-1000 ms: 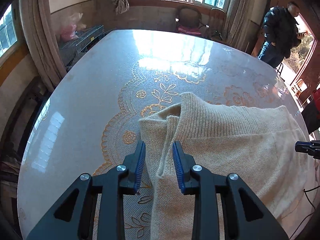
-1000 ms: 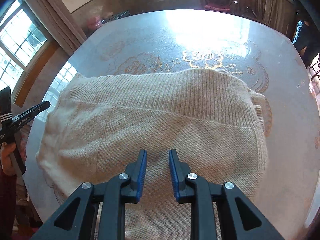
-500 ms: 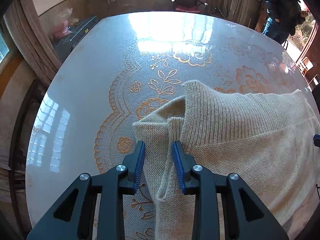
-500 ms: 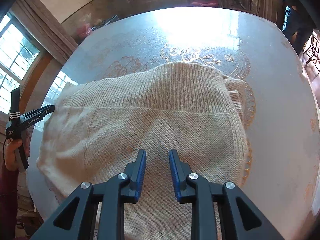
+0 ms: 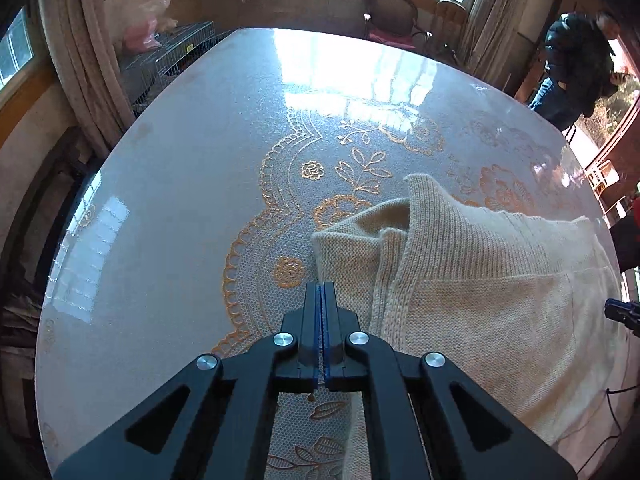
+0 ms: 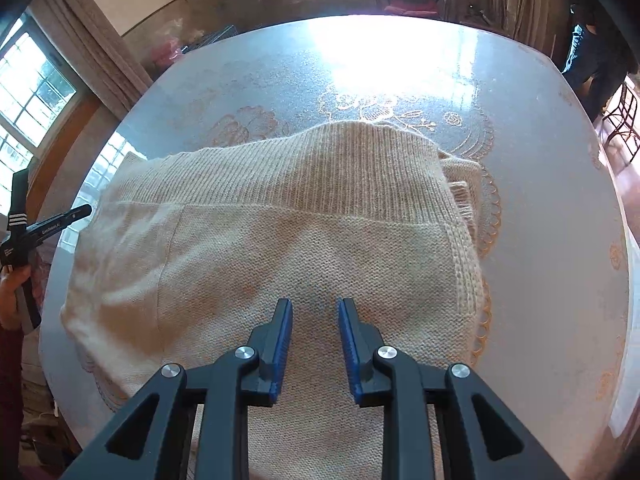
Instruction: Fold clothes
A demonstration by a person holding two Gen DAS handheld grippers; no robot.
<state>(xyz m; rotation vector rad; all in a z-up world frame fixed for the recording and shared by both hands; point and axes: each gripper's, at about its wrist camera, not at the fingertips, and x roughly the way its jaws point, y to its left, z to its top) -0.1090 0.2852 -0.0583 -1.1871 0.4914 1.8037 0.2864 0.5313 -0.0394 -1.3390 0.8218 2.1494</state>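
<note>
A cream knitted sweater (image 5: 480,288) (image 6: 304,240) lies folded on the round table, its ribbed hem turned over a folded edge. My left gripper (image 5: 322,292) hovers at the sweater's left edge. Its jaws are closing, the blue pads nearly touch, and I see no cloth between them. My right gripper (image 6: 314,320) stands open above the middle of the sweater with nothing between its fingers. In the right wrist view, a hand (image 6: 10,292) holds the left gripper (image 6: 76,213) at the far left. The right gripper's tip (image 5: 624,314) shows at the right rim of the left wrist view.
The table (image 5: 180,208) carries a glossy cloth with gold floral lace patterns and strong window glare. Chairs (image 5: 394,24) stand beyond its far edge. A person in a dark jacket (image 5: 576,64) stands at the back right. Wire cages (image 5: 172,60) and curtains line the left wall.
The left gripper slid left, off the folded sleeve strip it straddled, to the sweater's edge, and its jaws came together. The right gripper stayed over the sweater, still open.
</note>
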